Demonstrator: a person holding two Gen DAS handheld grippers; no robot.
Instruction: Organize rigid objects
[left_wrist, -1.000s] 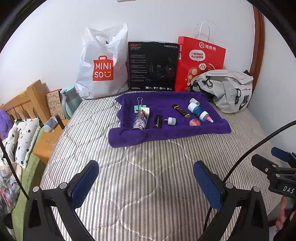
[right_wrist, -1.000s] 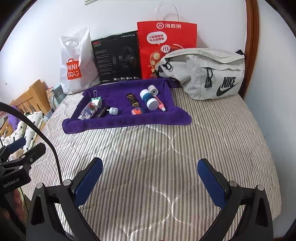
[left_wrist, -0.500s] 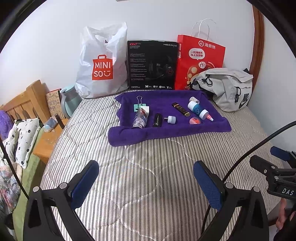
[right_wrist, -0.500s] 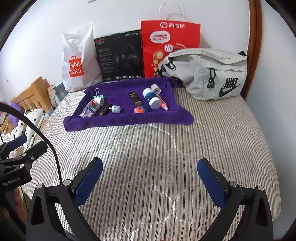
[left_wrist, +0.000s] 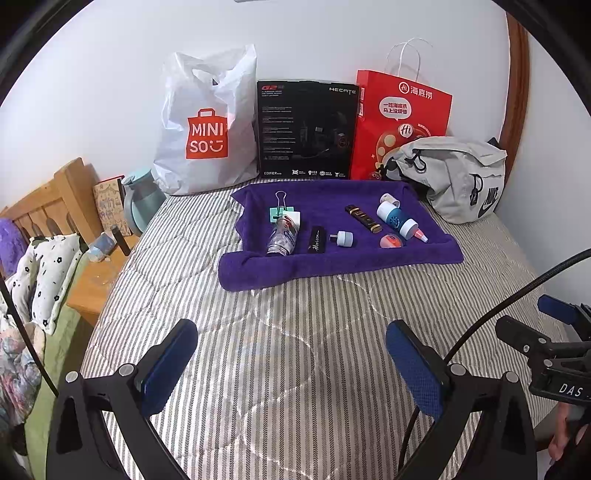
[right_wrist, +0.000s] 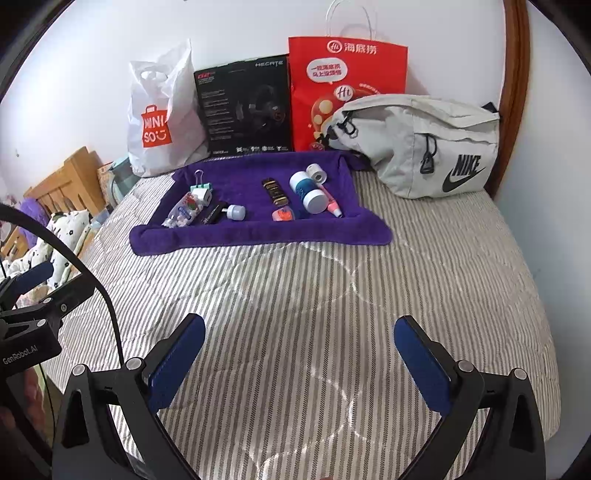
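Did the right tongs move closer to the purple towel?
Yes, a little. In the right wrist view the purple towel and the grey Nike bag sit slightly lower and larger than before, so the right tongs crept forward.

White shopping bag (left_wrist: 207, 129), black box (left_wrist: 306, 129), red paper bag (left_wrist: 400, 122), grey waist bag (right_wrist: 424, 144)

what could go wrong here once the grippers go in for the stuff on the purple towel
The small items sit close together: the blue-and-white bottle touches the pink tube, so grabbing one may knock the other. The clear bottle lies on its side and might roll. The purple towel is soft and rumpled, so fingers may snag it.
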